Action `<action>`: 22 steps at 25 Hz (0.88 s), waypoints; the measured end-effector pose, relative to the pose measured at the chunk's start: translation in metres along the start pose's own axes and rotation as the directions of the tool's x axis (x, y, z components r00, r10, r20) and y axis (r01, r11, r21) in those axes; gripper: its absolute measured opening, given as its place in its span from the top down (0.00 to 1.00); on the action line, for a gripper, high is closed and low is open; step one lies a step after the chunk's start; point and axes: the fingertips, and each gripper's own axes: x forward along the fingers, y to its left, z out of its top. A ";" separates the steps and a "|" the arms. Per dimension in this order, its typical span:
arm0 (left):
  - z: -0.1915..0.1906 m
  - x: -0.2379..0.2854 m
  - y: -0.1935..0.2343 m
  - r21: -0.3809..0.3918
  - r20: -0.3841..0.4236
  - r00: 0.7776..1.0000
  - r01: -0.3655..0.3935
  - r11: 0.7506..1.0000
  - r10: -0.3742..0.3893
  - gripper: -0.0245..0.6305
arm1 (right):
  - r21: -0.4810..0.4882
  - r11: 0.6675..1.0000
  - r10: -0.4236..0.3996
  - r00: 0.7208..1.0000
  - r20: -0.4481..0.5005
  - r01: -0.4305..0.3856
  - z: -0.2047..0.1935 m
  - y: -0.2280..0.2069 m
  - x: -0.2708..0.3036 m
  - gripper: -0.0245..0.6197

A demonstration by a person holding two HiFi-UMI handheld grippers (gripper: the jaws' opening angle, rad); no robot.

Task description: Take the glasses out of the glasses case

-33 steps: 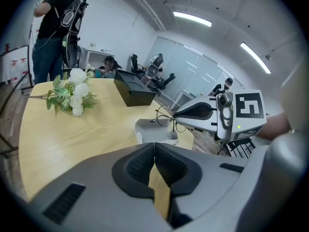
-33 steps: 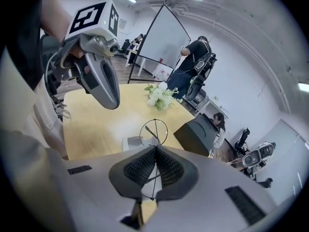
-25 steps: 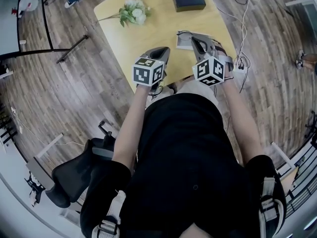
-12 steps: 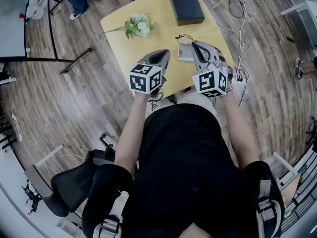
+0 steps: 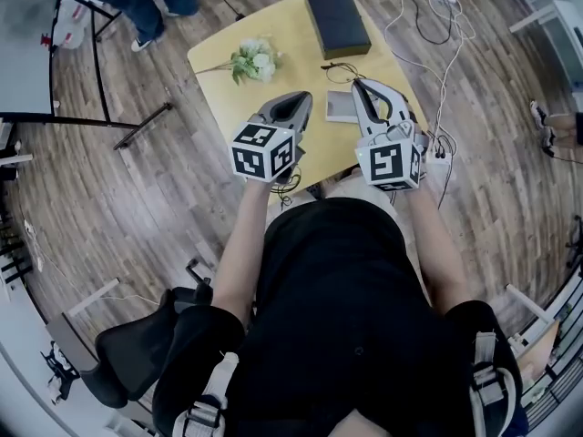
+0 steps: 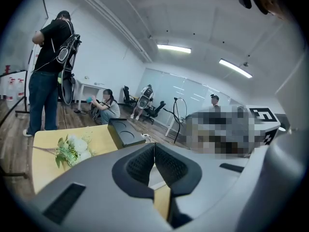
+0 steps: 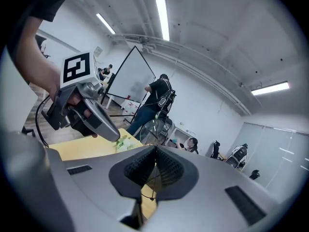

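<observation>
Nothing actually readable here as far as I can tell: no words, brand names or numbers anywhere. The only print-like stuff is the black-and-white square patterns on the cube (image 5: pixel 265 150) of the left gripper (image 5: pixel 293 99) and the cube (image 5: pixel 392 164) of the right gripper (image 5: pixel 361 86), both at the near edge of the table (image 5: pixel 301 57), and those are just blocky codes, not letters. The dark box (image 5: pixel 337 19) at the table's far edge shows a plain top, no label I can make out.
</observation>
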 end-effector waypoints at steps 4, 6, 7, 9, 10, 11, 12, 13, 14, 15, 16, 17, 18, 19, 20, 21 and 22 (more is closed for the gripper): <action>0.012 -0.003 -0.009 0.015 0.028 1.000 0.005 1.000 -0.006 0.93 | 0.033 0.999 -0.010 1.000 0.027 0.010 0.009 -0.007 -0.010 0.92; 0.018 -0.004 -0.013 0.026 0.040 0.999 0.009 1.000 -0.010 0.93 | 0.038 0.999 -0.016 0.999 0.041 0.015 0.014 -0.010 -0.015 0.92; 0.021 -0.005 -0.016 0.033 0.045 0.999 0.010 0.999 -0.012 0.93 | 0.044 0.999 -0.019 0.999 0.048 0.017 0.017 -0.011 -0.017 0.93; 0.025 -0.006 -0.021 0.044 0.057 0.998 0.015 0.999 -0.018 0.93 | 0.061 0.998 -0.021 0.998 0.059 0.018 0.022 -0.012 -0.021 0.93; 0.027 -0.007 -0.023 0.048 0.063 0.998 0.018 0.999 -0.021 0.93 | 0.071 0.997 -0.020 0.998 0.064 0.016 0.024 -0.013 -0.022 0.93; 0.028 -0.008 -0.025 0.051 0.067 0.997 0.021 0.998 -0.024 0.93 | 0.078 0.997 -0.019 0.997 0.069 0.013 0.026 -0.013 -0.023 0.93; 0.030 -0.008 -0.027 0.054 0.071 0.997 0.024 0.998 -0.028 0.93 | 0.080 0.997 -0.018 0.997 0.074 0.012 0.027 -0.014 -0.024 0.93; 0.031 -0.009 -0.029 0.057 0.075 0.997 0.026 0.998 -0.031 0.93 | 0.083 0.996 -0.018 0.997 0.078 0.012 0.028 -0.014 -0.025 0.93; 0.031 -0.009 -0.030 0.060 0.077 0.996 0.028 0.998 -0.033 0.93 | 0.090 0.996 -0.018 0.997 0.077 0.011 0.028 -0.014 -0.026 0.93; 0.032 -0.010 -0.032 0.063 0.079 0.996 0.030 0.998 -0.035 0.93 | 0.097 0.995 -0.018 0.997 0.075 0.011 0.027 -0.013 -0.027 0.93; 0.032 -0.010 -0.034 0.065 0.080 0.996 0.031 0.997 -0.036 0.93 | 0.101 0.995 -0.017 0.997 0.074 0.010 0.027 -0.013 -0.029 0.93; 0.032 -0.011 -0.035 0.067 0.081 0.996 0.032 0.997 -0.037 0.93 | 0.100 0.995 -0.016 0.997 0.075 0.009 0.028 -0.013 -0.030 0.93; 0.032 -0.011 -0.036 0.068 0.081 0.996 0.032 0.997 -0.038 0.93 | 0.096 0.995 -0.016 0.997 0.077 0.008 0.028 -0.013 -0.031 0.93; 0.032 -0.011 -0.037 0.068 0.081 0.996 0.033 0.997 -0.039 0.93 | 0.093 0.996 -0.015 0.997 0.079 0.008 0.028 -0.012 -0.031 0.93; 0.031 -0.011 -0.037 0.068 0.080 0.996 0.034 0.997 -0.039 0.93 | 0.094 0.996 -0.014 0.997 0.079 0.006 0.028 -0.012 -0.031 0.93; 0.031 -0.012 -0.037 0.068 0.080 0.996 0.034 0.997 -0.040 0.93 | 0.094 0.996 -0.012 0.997 0.079 0.005 0.028 -0.011 -0.031 0.93; 0.030 -0.012 -0.036 0.067 0.080 0.996 0.034 0.997 -0.040 0.93 | 0.091 0.996 -0.011 0.997 0.081 0.003 0.028 -0.010 -0.031 0.93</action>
